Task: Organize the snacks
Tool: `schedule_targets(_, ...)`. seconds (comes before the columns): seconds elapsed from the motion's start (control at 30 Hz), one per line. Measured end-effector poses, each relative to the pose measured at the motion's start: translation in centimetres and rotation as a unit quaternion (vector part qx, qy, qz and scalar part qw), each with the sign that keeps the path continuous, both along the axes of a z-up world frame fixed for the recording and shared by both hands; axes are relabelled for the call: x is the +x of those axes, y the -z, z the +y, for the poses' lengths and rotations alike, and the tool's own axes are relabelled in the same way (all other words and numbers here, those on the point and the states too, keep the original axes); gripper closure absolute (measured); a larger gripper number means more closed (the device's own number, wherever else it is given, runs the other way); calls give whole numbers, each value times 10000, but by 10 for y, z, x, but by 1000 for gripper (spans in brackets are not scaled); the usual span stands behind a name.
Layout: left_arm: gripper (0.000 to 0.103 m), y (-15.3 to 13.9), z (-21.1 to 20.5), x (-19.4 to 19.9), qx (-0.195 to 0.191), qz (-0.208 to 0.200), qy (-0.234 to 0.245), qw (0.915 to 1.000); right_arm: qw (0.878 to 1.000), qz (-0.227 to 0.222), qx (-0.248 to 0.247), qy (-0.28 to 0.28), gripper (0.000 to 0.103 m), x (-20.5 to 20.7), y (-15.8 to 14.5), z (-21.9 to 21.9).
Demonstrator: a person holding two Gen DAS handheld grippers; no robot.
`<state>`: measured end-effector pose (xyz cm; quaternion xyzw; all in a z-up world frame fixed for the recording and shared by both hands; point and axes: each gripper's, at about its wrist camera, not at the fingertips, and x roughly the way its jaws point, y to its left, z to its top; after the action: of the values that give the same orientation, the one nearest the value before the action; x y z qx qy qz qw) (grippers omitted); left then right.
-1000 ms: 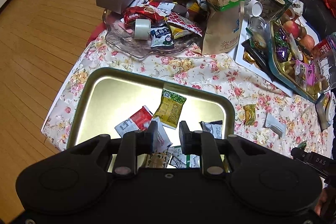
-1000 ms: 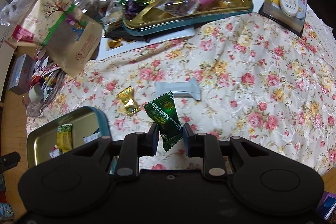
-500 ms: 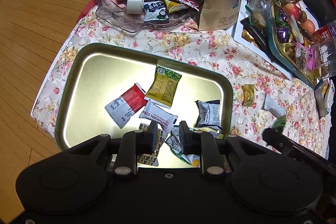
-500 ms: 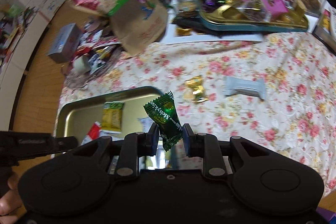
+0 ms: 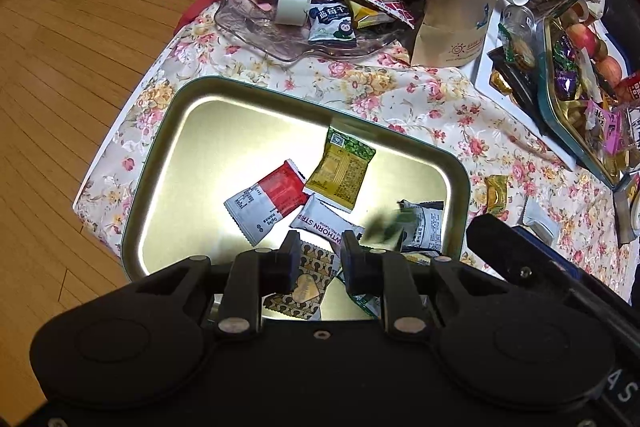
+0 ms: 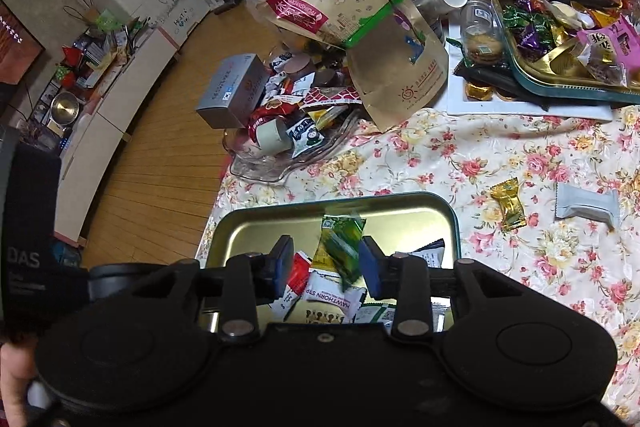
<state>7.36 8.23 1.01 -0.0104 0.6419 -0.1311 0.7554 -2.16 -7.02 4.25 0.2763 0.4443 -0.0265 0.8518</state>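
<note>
Floral cloth is carrying the tray [image 6: 450, 213], over which my right gripper [image 6: 325, 265], jaws wide, is dropping the green candy [image 6: 340, 251] long axis upright, while my left gripper [image 5: 320, 259], narrow and empty, is hovering nearby.

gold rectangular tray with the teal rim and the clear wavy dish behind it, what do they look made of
Gold rectangular tray: likely painted or lacquered metal; the glossy floor throws a bright glare.
Clear wavy dish: glass or clear plastic, can't tell which; the floral cloth shows through it.

Warm indoor light, heavy fisheye bending at my edges. Glare blows out the gold tray [image 5: 208, 131], and the falling green candy [image 6: 343, 245] is motion-blurred.
</note>
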Motion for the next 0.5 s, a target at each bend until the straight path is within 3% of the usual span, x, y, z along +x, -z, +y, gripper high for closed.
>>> schedule_targets(0.3,74,-3,-8,-5,24,-62,163,9998,9966,566,-394,459,59,-2,14,-13)
schedule_targets(0.5,74,0,-13,-8,80,-41,274,9996,9941,769,-398,651,59,-4,20,-23)
